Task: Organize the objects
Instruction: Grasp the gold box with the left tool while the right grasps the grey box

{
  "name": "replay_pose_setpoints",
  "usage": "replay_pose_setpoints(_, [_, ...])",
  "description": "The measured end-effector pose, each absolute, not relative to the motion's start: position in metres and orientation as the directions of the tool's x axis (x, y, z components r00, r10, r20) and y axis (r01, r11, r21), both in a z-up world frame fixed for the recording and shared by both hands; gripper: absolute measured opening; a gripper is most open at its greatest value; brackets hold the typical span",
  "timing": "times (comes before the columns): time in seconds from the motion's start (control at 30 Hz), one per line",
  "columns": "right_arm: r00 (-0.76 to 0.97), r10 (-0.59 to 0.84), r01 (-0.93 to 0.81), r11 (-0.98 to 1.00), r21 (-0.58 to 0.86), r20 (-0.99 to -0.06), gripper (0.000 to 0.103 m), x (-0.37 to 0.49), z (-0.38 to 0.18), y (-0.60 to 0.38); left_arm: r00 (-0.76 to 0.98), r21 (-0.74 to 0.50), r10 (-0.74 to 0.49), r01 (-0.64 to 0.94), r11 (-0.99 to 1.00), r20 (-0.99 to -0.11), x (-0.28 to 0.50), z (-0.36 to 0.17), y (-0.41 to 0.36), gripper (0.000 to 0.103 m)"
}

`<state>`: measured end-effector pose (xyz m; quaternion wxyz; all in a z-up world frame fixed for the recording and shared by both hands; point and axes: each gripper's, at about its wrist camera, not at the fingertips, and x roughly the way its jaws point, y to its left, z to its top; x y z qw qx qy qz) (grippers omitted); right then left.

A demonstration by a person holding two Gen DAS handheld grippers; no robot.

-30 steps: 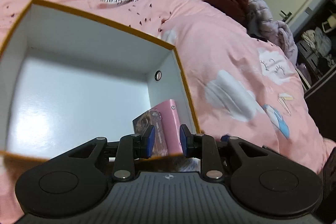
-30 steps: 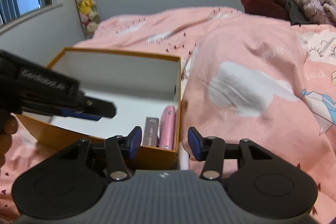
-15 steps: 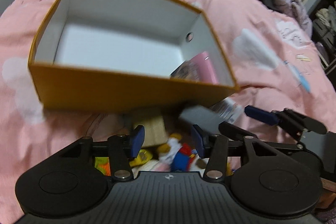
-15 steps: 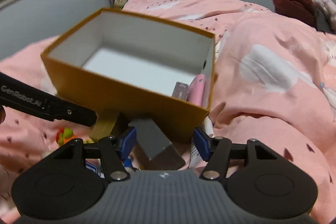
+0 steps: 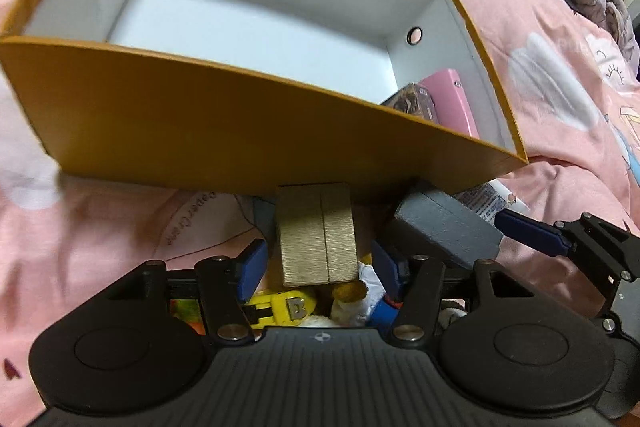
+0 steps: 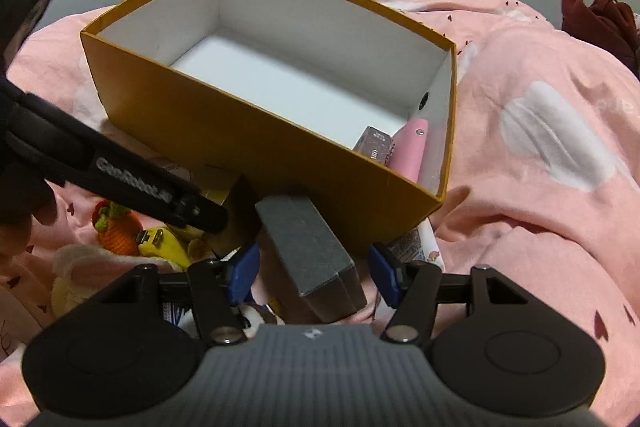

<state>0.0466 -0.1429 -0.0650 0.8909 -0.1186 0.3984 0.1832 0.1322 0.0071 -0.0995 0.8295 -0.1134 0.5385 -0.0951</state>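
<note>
1. Left gripper (image 5: 316, 265) lowered from over the orange cardboard box (image 5: 224, 131) to the brushed-gold rectangular box (image 5: 318, 235); jaws just widened, flanking it, not pressing.
2. Right gripper (image 6: 314, 271) likewise down, spread around the grey rectangular box (image 6: 308, 239), untouched.
3. "GenRobot" legible on left gripper's arm.

- Left claw (image 5: 318, 269) is pointing steeply down, blue pads (image 5: 250, 267) standing well apart; its jaws have just been opening wider.
- A gold box is sitting between the left jaws; pads are clear of it on both sides, not pressing.
- Right claw (image 6: 314, 273) is tilting downward too, blue pads (image 6: 242, 273) standing apart.
- A grey box is lying between the right jaws; no pad contact visible.
- Right claw's tip is showing at the right edge of the left wrist view, so the two claws are working close side by side.
- A hand (image 6: 18, 223) is gripping the left claw's body, seen at the left edge of the right wrist view.
</note>
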Motion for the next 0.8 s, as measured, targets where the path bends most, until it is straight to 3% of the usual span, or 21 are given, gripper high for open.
replay_pose_setpoints(0.27, [0.598,0.223,-0.500,0.855,-0.141,-0.770,0.053,0.056,-0.067,-0.124,0.372,-0.314,-0.295,0.008,0.949,-0.880,0.143,-0.112,0.008,0.067])
replay_pose_setpoints(0.33, [0.592,0.215,-0.504,0.851,-0.148,-0.777,0.047,0.056,-0.069,-0.122,0.370,-0.313,-0.293,0.004,0.950,-0.882,0.144,-0.114,0.009,0.060])
replay_pose_setpoints(0.43, [0.589,0.214,-0.503,0.852,-0.146,-0.779,0.046,0.053,-0.068,-0.124,0.364,-0.320,-0.297,-0.003,0.948,-0.883,0.143,-0.116,0.011,0.054])
replay_pose_setpoints(0.8, [0.628,0.199,-0.487,0.855,-0.181,-0.753,0.038,0.025,-0.047,-0.134,0.424,-0.328,-0.298,0.004,0.945,-0.855,0.121,-0.100,0.019,0.053])
